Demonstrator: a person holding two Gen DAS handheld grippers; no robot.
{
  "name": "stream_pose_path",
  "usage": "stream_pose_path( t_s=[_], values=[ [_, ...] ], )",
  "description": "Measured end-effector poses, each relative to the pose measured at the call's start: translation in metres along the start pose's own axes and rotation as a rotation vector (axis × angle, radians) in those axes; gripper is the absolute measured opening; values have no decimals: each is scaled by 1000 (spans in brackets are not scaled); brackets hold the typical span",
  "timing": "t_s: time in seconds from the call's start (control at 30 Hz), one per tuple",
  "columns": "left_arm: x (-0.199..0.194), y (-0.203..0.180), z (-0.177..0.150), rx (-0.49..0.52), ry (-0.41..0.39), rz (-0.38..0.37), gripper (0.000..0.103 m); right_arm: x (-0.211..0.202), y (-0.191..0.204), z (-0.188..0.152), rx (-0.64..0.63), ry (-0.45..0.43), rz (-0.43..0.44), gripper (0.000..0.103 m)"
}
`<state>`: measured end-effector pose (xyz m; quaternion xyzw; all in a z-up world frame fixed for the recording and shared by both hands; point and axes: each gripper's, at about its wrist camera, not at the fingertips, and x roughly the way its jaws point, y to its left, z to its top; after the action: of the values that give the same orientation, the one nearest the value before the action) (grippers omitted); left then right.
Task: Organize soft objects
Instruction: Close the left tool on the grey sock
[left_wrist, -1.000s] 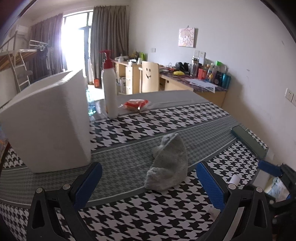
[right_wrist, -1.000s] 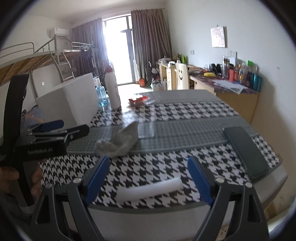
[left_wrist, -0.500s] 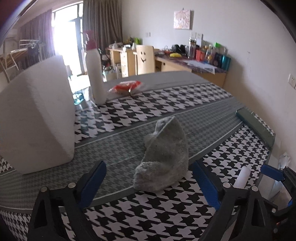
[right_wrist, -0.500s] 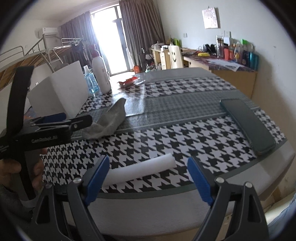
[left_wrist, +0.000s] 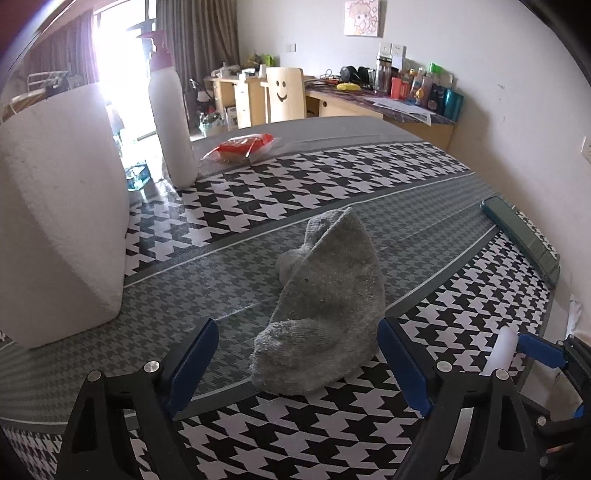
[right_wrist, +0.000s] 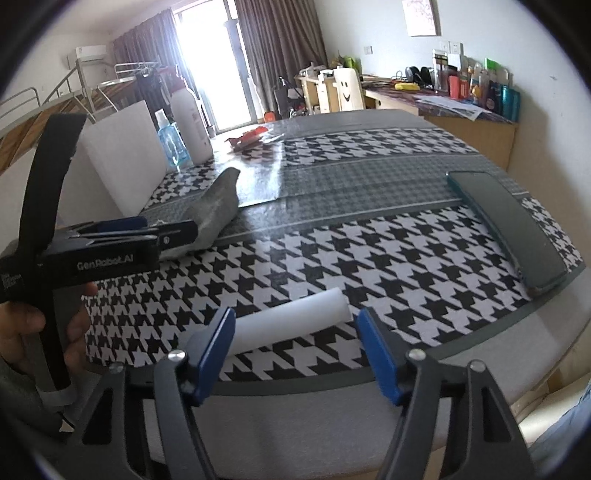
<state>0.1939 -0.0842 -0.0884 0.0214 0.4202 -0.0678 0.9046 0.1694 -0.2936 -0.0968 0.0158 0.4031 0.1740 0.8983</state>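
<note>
A grey sock (left_wrist: 325, 310) lies crumpled on the houndstooth table cover, its near end between the open blue pads of my left gripper (left_wrist: 299, 362). It also shows in the right wrist view (right_wrist: 218, 206), behind the left gripper (right_wrist: 147, 236). A white foam roll (right_wrist: 288, 317) lies near the table's front edge, just ahead of my open right gripper (right_wrist: 295, 350); its tip shows in the left wrist view (left_wrist: 502, 347). A large white foam block (left_wrist: 59, 221) stands at the left.
A white pump bottle (left_wrist: 171, 122) and a red snack packet (left_wrist: 243, 146) stand at the back. A dark green case (right_wrist: 506, 225) lies along the right table edge (right_wrist: 480, 332). A blue bottle (right_wrist: 168, 142) stands behind the foam block.
Both grippers have moved forward and lower. The sock now reaches between the left pads, and the foam roll sits just ahead of the right pads. Both stay open.
</note>
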Motion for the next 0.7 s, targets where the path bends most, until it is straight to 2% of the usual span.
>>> stream_pose_path(
  t_s=[0.33,0.57,0.7],
  values=[
    [13,-3,1,11,54,-21,80,4,9,3,-32,19,-44,62],
    [18,-4,0,25,51,-15,79,6,12,5,-41,35,-65,54],
    [18,-10,0,43,53,-10,75,5,13,6,-40,49,-73,50]
  ],
)
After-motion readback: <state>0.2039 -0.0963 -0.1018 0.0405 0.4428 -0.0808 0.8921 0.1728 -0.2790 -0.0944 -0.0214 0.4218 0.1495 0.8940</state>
